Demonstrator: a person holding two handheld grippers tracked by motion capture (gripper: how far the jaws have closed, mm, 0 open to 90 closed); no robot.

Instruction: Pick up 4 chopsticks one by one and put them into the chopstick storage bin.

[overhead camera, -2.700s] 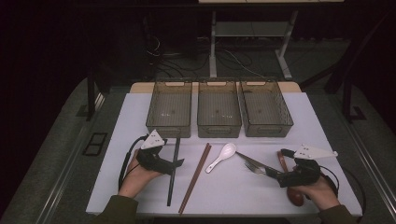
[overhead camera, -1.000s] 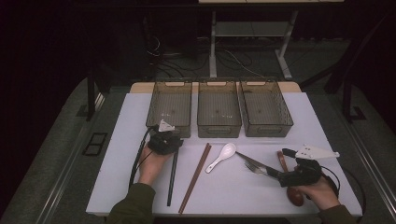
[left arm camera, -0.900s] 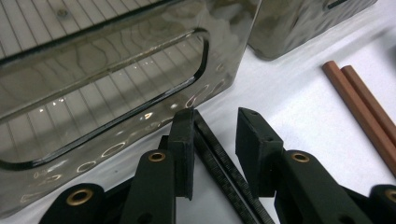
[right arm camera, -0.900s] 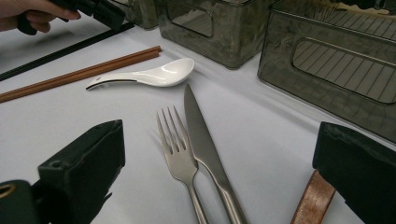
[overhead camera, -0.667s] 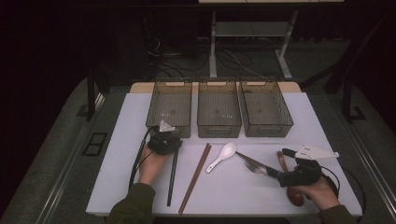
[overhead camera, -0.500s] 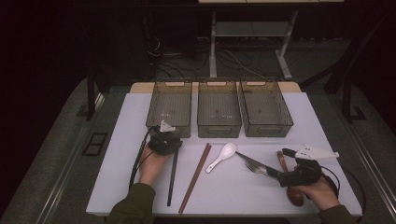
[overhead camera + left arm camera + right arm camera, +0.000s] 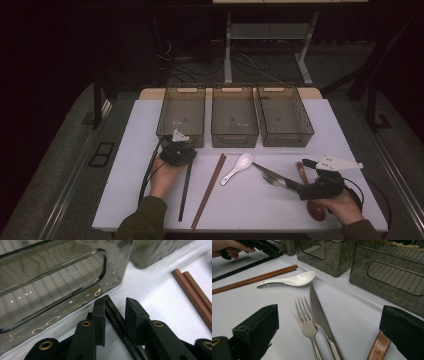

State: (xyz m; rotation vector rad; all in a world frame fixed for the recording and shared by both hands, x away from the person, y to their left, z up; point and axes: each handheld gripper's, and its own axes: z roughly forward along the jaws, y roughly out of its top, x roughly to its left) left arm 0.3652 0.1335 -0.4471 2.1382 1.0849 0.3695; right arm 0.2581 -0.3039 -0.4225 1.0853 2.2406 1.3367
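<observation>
Since earlier, left gripper (image 7: 115,315) swung to 12 o'clock, jaws parted around black chopsticks (image 7: 120,322); right gripper (image 7: 329,332) spread, fork (image 7: 305,320) between.

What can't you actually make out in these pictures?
- Black chopsticks, left gripper view: the tips sit between the left gripper jaws; whether they are pinched is unclear.
- Wooden spoon, right gripper view: cut off by the bottom edge.
- Fork and knife, right gripper view: handles cut off at the bottom edge.
</observation>
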